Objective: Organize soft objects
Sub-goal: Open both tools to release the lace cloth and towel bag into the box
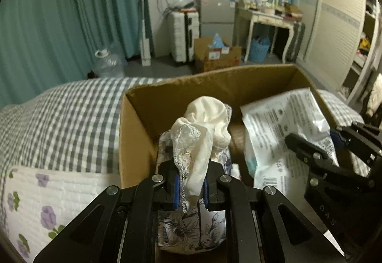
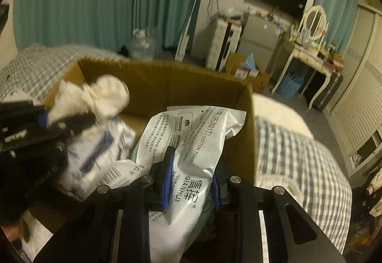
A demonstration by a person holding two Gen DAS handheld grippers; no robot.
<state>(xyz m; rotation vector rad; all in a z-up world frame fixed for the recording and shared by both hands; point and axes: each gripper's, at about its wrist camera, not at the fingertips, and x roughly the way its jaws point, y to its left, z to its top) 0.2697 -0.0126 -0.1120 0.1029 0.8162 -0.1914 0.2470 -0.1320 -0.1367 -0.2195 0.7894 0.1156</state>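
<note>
An open cardboard box (image 1: 140, 120) stands on the bed. My left gripper (image 1: 190, 188) is shut on a cream lace-trimmed cloth (image 1: 203, 129) and holds it over the box's left half, above a floral fabric item (image 1: 188, 229). My right gripper (image 2: 191, 182) is shut on a white cotton towel packet (image 2: 191, 143) and holds it over the box's (image 2: 167, 77) right half. The packet (image 1: 286, 124) and right gripper (image 1: 329, 151) show at right in the left wrist view. The left gripper (image 2: 45, 120) with the cloth (image 2: 102, 96) shows blurred at left in the right wrist view.
The bed has a grey checked cover (image 1: 59, 120) and a flower-print quilt (image 1: 47, 203). Beyond the bed are teal curtains (image 1: 59, 12), a water jug (image 1: 107, 65), a white suitcase (image 1: 183, 34), a floor box (image 1: 214, 55), a dressing table (image 1: 267, 17) and wardrobe doors (image 1: 334, 12).
</note>
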